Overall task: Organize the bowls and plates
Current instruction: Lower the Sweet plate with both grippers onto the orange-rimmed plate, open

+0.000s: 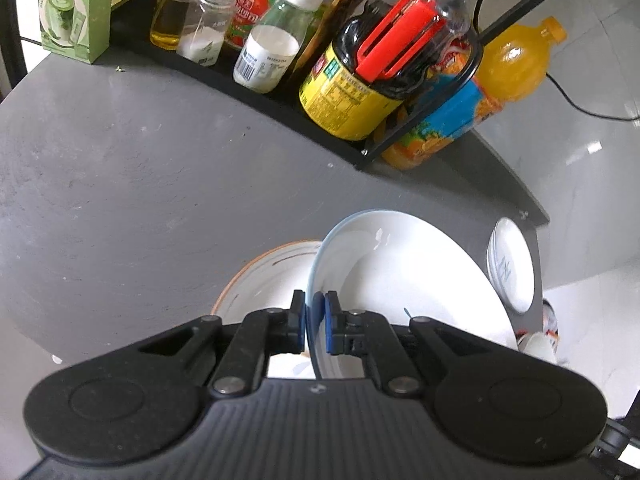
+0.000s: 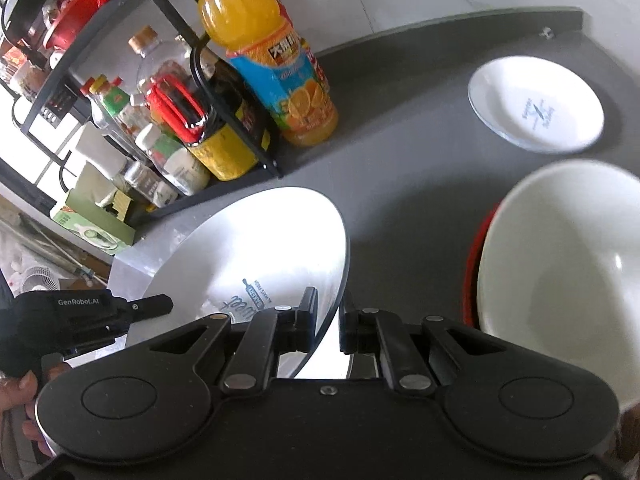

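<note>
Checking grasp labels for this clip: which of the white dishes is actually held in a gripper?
The large white plate, tilted on edge: the left gripper pinches its rim. The orange-rimmed plate and small printed plate lie flat on the table.

Black gripper (image 1: 314,322), blue pads (image 1: 331,328), silver screws

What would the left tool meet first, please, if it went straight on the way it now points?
Likely the bottle rack: past the white plate held by the left tool, bare grey table lies ahead. Depth is unclear.
</note>
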Motion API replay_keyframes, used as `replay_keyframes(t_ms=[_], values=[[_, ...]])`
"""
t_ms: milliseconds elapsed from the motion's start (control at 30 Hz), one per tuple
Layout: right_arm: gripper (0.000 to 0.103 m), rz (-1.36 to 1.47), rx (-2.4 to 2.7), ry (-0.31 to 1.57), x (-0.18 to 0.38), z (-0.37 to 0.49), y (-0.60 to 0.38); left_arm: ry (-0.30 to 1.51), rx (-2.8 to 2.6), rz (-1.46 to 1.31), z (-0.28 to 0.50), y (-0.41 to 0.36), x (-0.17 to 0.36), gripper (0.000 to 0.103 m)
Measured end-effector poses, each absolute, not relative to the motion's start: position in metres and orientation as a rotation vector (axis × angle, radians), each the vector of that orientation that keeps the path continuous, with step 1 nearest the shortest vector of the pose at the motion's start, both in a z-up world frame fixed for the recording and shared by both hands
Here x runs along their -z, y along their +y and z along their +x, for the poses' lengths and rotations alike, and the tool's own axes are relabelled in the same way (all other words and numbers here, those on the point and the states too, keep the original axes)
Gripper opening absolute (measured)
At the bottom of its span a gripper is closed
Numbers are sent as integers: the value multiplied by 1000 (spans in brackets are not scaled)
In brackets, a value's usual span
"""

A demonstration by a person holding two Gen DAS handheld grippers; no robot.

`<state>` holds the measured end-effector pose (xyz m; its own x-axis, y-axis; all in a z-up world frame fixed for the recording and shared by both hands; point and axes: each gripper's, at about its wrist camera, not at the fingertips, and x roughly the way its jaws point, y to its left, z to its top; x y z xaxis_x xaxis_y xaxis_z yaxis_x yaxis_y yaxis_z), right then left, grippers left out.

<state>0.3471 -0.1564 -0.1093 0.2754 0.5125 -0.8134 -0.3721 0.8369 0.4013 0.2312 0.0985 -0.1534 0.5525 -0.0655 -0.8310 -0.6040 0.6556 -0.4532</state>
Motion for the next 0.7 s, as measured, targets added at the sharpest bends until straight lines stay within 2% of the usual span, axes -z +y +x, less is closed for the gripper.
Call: replay_keyframes(t_ms=[700], values=[[11,78,-505,1148,143,293,-144,1083,-295,-701,221,107,193,10]])
